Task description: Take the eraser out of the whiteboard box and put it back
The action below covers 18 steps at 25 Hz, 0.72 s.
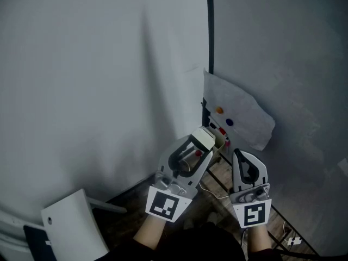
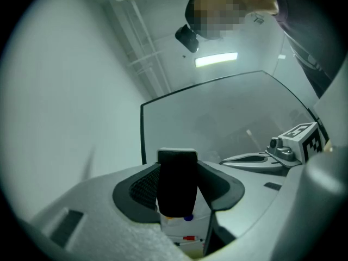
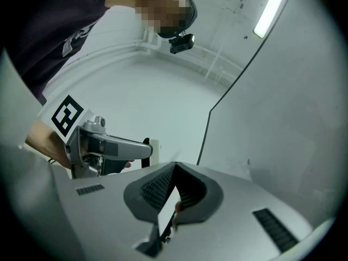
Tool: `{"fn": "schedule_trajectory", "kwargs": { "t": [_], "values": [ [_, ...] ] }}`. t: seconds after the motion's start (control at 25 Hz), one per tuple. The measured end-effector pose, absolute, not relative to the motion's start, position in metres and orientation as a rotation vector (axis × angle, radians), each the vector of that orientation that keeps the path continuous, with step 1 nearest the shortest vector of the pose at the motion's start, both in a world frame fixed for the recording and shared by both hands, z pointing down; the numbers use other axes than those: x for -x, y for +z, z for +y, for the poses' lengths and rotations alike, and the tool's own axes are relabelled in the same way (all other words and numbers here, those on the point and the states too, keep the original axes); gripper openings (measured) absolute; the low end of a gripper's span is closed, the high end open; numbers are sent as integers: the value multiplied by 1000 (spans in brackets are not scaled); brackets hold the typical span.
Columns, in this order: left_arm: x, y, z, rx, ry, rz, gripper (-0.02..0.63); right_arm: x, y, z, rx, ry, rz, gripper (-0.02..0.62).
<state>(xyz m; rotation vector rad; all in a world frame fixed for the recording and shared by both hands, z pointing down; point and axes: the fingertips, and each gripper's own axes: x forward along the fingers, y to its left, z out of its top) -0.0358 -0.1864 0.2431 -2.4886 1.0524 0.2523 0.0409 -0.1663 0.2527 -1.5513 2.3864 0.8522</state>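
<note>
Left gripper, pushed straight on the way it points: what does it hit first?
Likely the white sheet on the whiteboard, which shows right behind the eraser that the left gripper holds. Depth is unclear.

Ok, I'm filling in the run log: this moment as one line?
left gripper: shut on eraser | right gripper: shut, empty | eraser: beside box

Black felt face and white back on the eraser (image 2: 176, 185). Pale grey shells on the left gripper (image 1: 201, 147) and right gripper (image 1: 238, 154), with black ribbed pads and black-and-white square markers on the cubes. White box (image 1: 247, 118) with an orange dot, a blue dot and red bits. Dull grey-white whiteboard (image 1: 272, 42), thin black frame. Plain pale grey wall (image 1: 92, 64). Brown wood-plank floor (image 1: 218, 174). White chair (image 1: 73, 228).
</note>
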Motion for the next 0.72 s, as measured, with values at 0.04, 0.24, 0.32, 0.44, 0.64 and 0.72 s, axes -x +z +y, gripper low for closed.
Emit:
{"fn": "schedule_trajectory", "kwargs": {
  "t": [0.04,0.24,0.32,0.44,0.64,0.72],
  "values": [
    [36,245,-188,2497,245,1053,195,-41,254,-167,1554,843,2390,3],
    [34,258,-200,2550,226,1071,195,-42,263,-173,1562,795,2417,3],
    [33,264,-206,2578,219,1080,195,-43,270,-178,1569,760,2432,3],
    [28,277,-217,2613,197,1083,195,-47,281,-189,1577,675,2443,3],
    [24,303,-241,2674,161,1119,195,-58,307,-214,1605,551,2462,3],
    [25,307,-245,2682,148,1129,195,-58,312,-218,1611,547,2473,3]
  ]
}}
